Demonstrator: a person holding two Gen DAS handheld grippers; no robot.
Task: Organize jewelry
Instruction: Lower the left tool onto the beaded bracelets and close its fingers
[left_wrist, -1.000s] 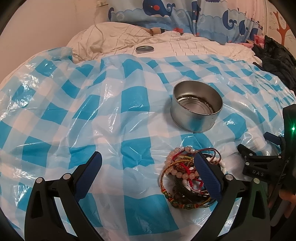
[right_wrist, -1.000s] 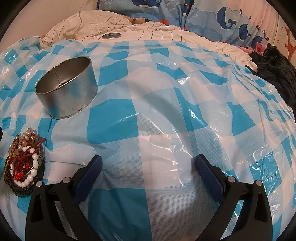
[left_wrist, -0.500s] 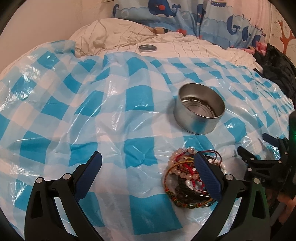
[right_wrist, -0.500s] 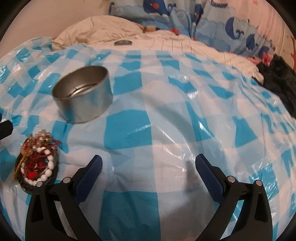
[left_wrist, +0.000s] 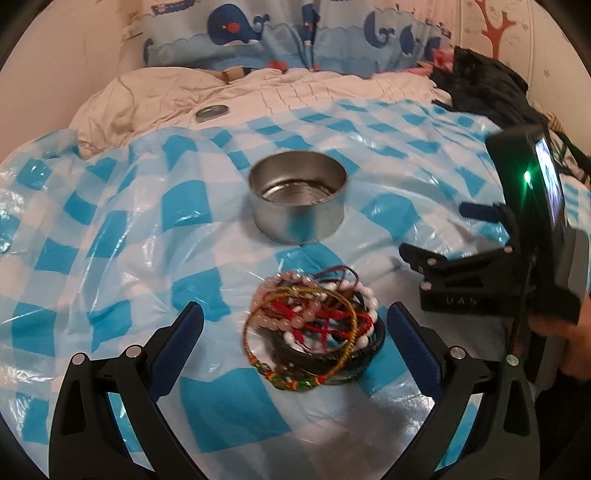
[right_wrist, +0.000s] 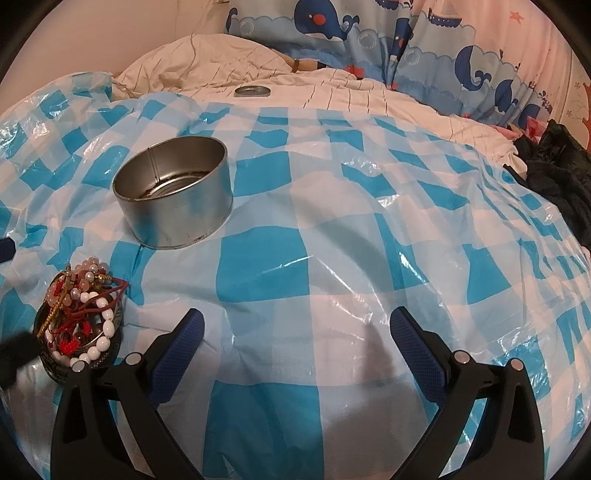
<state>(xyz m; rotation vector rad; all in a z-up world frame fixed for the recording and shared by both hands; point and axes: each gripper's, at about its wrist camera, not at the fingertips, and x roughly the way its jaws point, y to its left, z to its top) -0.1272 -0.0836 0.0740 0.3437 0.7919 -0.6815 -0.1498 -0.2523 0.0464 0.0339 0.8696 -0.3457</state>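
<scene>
Bracelets (left_wrist: 314, 332) look light, tangled, slippery; I'd pinch the pile's 6 o'clock rim; left claw (left_wrist: 295, 354) and right claw (right_wrist: 295, 354) both gape wide, empty.

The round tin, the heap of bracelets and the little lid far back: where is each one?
Round tin (left_wrist: 297, 218), left wrist view, on its front wall.
Heap of bracelets (left_wrist: 314, 328), left wrist view, on the middle of the pile.
Little lid (right_wrist: 252, 91), right wrist view, on its top.

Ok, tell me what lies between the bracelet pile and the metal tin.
Nothing but bare checked plastic sheet separates the bracelet pile from the metal tin; the left wrist view shows it best.
</scene>
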